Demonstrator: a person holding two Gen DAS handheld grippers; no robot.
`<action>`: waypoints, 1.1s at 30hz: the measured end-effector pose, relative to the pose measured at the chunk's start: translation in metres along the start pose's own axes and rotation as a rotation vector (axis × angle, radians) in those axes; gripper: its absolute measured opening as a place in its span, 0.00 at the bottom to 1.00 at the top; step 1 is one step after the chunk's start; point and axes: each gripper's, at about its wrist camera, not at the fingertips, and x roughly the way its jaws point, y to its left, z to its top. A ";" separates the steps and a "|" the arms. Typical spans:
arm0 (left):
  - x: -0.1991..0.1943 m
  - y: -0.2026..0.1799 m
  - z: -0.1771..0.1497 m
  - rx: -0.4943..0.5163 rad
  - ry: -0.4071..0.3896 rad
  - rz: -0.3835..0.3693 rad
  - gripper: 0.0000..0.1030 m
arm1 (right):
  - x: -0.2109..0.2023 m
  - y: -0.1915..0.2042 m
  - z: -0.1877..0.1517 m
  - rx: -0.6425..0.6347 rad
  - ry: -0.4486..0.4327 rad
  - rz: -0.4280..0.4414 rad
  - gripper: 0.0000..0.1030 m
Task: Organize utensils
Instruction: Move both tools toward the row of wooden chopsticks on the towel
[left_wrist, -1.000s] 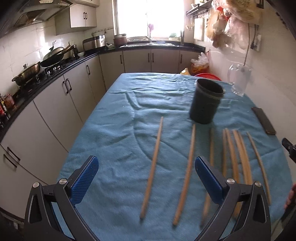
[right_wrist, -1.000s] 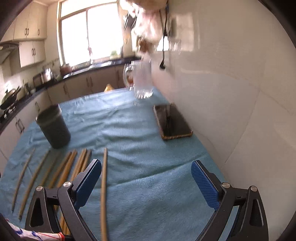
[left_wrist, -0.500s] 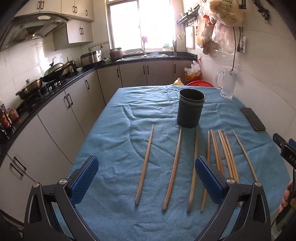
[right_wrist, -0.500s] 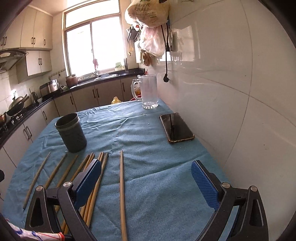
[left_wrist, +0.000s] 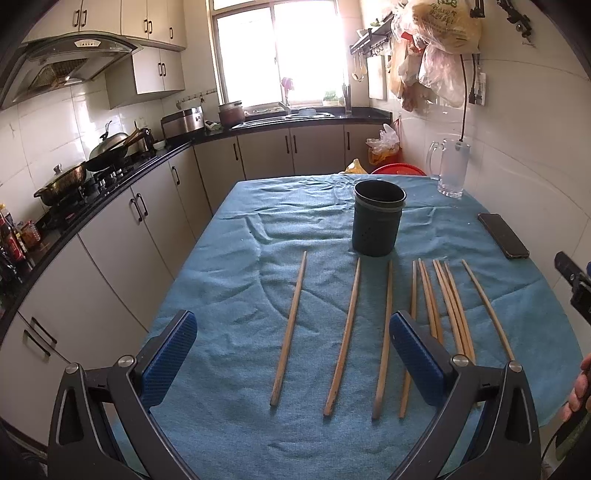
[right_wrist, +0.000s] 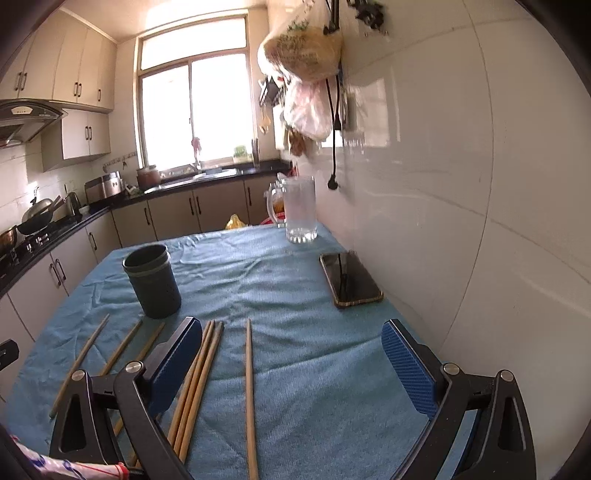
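On blue cloth (left_wrist: 229, 266), wooden chopsticks (left_wrist: 347, 332) lie in a row w/ dark holder (left_wrist: 376, 221) upright at 12 o'clock. Left gripper (left_wrist: 291, 362) & right gripper (right_wrist: 291, 369) hover, jaws spread wide, nothing held. Phone (right_wrist: 349, 278) at 1 o'clock.

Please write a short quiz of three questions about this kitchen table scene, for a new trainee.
1. True or false: some chopsticks already stand in the holder.
2. Which thing lies nearest the wall? A) phone B) holder C) leftmost chopstick
3. Fill in: both the left gripper and the right gripper are ____ and hold nothing.

Key:
1. False. All the chopsticks lie flat on the blue cloth, and no stick rises above the holder's rim.
2. A. The phone lies along the wall-side edge of the table, nearer than the mug.
3. Open.
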 end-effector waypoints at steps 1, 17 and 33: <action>0.000 -0.001 0.000 0.003 -0.001 0.003 1.00 | -0.003 0.002 0.001 -0.007 -0.018 -0.009 0.97; 0.024 0.005 -0.016 -0.085 0.176 -0.127 1.00 | 0.008 0.006 -0.002 -0.038 -0.007 -0.067 0.97; 0.044 0.023 -0.016 -0.104 0.195 -0.112 1.00 | 0.032 0.041 -0.007 -0.100 0.061 -0.057 0.97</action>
